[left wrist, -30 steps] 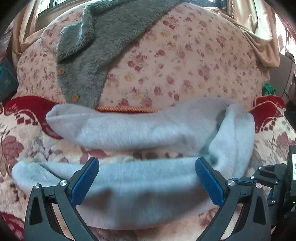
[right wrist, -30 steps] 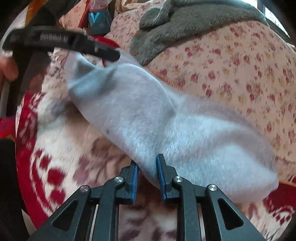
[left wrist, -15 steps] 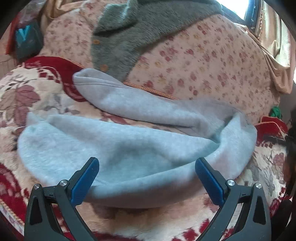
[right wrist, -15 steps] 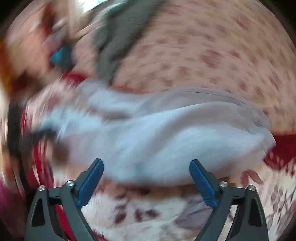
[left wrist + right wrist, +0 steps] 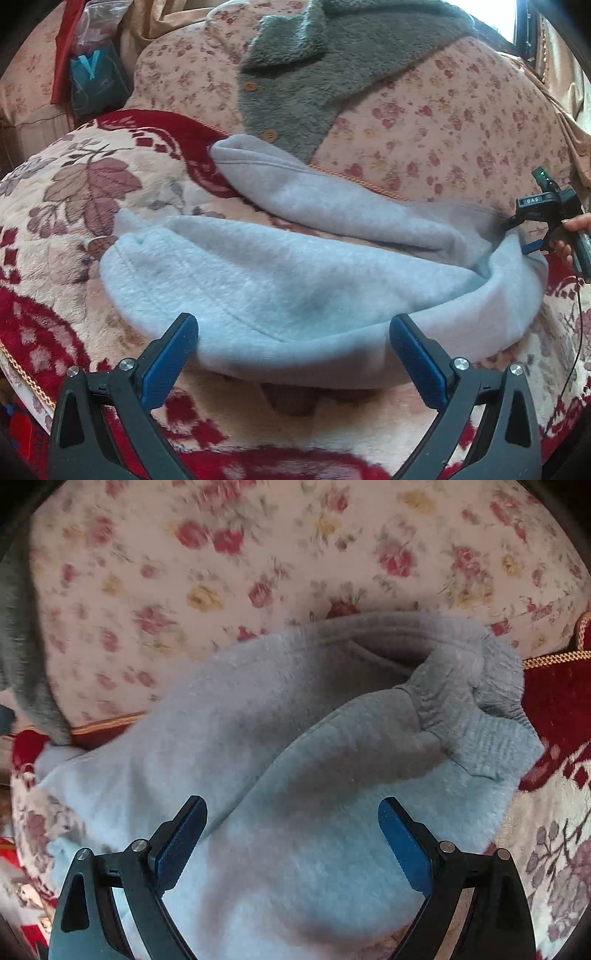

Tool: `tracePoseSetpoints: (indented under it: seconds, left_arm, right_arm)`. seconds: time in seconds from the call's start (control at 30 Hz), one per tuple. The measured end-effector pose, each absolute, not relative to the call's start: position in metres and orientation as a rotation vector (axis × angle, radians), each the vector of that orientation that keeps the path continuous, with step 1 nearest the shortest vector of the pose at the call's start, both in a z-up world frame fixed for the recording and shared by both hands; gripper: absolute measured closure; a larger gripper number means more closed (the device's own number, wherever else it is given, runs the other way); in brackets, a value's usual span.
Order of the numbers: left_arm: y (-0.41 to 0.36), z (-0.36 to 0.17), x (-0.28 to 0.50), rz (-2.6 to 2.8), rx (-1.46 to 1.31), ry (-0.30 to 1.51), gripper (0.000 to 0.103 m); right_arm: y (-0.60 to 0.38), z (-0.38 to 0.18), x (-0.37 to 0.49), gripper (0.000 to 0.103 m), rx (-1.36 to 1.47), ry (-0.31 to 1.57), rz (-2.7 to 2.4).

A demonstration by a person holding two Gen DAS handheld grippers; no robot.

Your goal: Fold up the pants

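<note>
Light grey fleece pants (image 5: 295,280) lie on the blanket, bent into a U with both legs running to the left. Over the near leg hovers my left gripper (image 5: 291,325), open wide, its pads clear of the cloth. In the left wrist view my right gripper (image 5: 535,229), held by a hand (image 5: 572,225), is at the pants' right end. Seen from its own camera, the right gripper (image 5: 291,808) points down over the pants (image 5: 332,775) near the elastic waistband (image 5: 480,709). Its jaws are wide and closing slightly; cloth lies below them and the pads do not press on it.
A red and cream floral blanket (image 5: 92,184) covers the seat. Behind it rises a pink flowered backrest (image 5: 443,129) with a dark grey fleece jacket (image 5: 314,74) draped over it. A teal bag (image 5: 94,81) sits at the far left. A thin cable (image 5: 580,332) hangs at right.
My right gripper let go of the pants' edge, opened wide and swung over to the waistband end. The left gripper stayed open and shifted along the near leg.
</note>
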State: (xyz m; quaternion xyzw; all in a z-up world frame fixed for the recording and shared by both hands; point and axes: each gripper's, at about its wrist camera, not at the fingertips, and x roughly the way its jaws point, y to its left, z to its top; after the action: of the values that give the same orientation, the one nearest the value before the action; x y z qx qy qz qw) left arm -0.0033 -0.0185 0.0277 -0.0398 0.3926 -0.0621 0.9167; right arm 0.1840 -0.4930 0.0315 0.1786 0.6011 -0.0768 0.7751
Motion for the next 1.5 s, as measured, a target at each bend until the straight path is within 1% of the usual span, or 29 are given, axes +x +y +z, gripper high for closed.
tracePoseSetpoints:
  seconds: [0.03, 0.07, 0.1, 0.13, 0.17, 0.27, 0.37, 0.5, 0.6, 0.7, 0.87, 1.0, 1.07, 1.1, 1.13, 1.17, 1.2, 1.23, 1.3, 1.43, 1.47, 1.5]
  left_arm:
    - [-0.016, 0.026, -0.003, -0.124, -0.086, 0.811, 0.0]
    - [-0.014, 0.024, -0.003, -0.122, -0.09, 0.814, 0.0]
    - [-0.012, 0.022, -0.002, -0.119, -0.094, 0.818, 0.0]
    - [-0.011, 0.021, -0.002, -0.116, -0.093, 0.82, 0.0]
    - [-0.01, 0.02, -0.002, -0.113, -0.091, 0.819, 0.0]
    - [-0.008, 0.018, -0.003, -0.104, -0.095, 0.816, 0.0]
    - [-0.005, 0.02, -0.007, -0.103, -0.131, 0.807, 0.0]
    - [-0.003, 0.019, -0.013, -0.108, -0.183, 0.807, 0.0]
    - [-0.005, 0.013, -0.017, -0.13, -0.232, 0.831, 0.0]
    - [-0.006, 0.005, -0.02, -0.131, -0.296, 0.85, 0.0]
    - [0.002, -0.016, -0.02, -0.127, -0.48, 0.901, 0.0]
    - [0.001, -0.017, -0.021, -0.093, -0.487, 0.886, 0.0]
    - [-0.001, -0.016, -0.019, -0.084, -0.464, 0.879, 0.0]
    - [-0.002, -0.016, -0.018, -0.08, -0.455, 0.883, 0.0]
    - [-0.003, -0.018, -0.017, -0.076, -0.451, 0.891, 0.0]
    - [-0.003, -0.019, -0.016, -0.073, -0.452, 0.897, 0.0]
    - [-0.003, -0.021, -0.015, -0.067, -0.452, 0.899, 0.0]
    - [-0.003, -0.022, -0.013, -0.062, -0.448, 0.899, 0.0]
    - [-0.003, -0.022, -0.011, -0.052, -0.438, 0.899, 0.0]
    - [-0.006, -0.024, -0.001, -0.018, -0.428, 0.908, 0.0]
    - [-0.006, -0.024, 0.0, -0.009, -0.425, 0.908, 0.0]
    - [-0.007, -0.025, 0.002, -0.001, -0.422, 0.91, 0.0]
  right_arm:
    - [-0.49, 0.029, 0.188, 0.015, 0.369, 1.302, -0.182]
    - [-0.487, 0.028, 0.189, 0.036, 0.339, 1.301, -0.192]
    - [-0.484, 0.027, 0.19, 0.048, 0.319, 1.305, -0.185]
    - [-0.478, 0.025, 0.188, 0.063, 0.294, 1.311, -0.158]
    - [-0.474, 0.025, 0.185, 0.071, 0.273, 1.306, -0.144]
    - [-0.473, 0.037, 0.162, 0.081, 0.251, 1.239, -0.092]
    - [-0.482, 0.059, 0.124, 0.084, 0.304, 1.154, -0.041]
    - [-0.502, 0.082, 0.054, 0.084, 0.375, 1.051, 0.018]
    - [-0.52, 0.084, 0.006, 0.084, 0.417, 1.006, 0.05]
    - [-0.53, 0.07, -0.035, 0.084, 0.471, 0.982, 0.062]
    - [-0.54, 0.029, -0.091, 0.084, 0.527, 1.002, 0.056]
    - [-0.555, 0.002, -0.117, 0.084, 0.616, 1.004, 0.067]
    - [-0.559, -0.003, -0.125, 0.078, 0.652, 0.981, 0.076]
    - [-0.562, -0.003, -0.127, 0.072, 0.666, 0.971, 0.07]
    - [-0.57, -0.001, -0.128, 0.051, 0.692, 0.948, 0.046]
    - [-0.576, 0.001, -0.13, 0.024, 0.722, 0.92, 0.028]
    - [-0.585, 0.002, -0.132, 0.014, 0.764, 0.882, 0.014]
    - [-0.594, 0.003, -0.135, 0.009, 0.816, 0.838, 0.002]
    - [-0.608, 0.002, -0.132, 0.009, 0.901, 0.783, 0.014]
    - [-0.625, -0.017, -0.106, 0.009, 1.005, 0.81, -0.003]
    - [-0.629, -0.023, -0.098, 0.013, 1.048, 0.799, 0.015]
    - [-0.631, -0.025, -0.095, 0.021, 1.064, 0.784, 0.028]
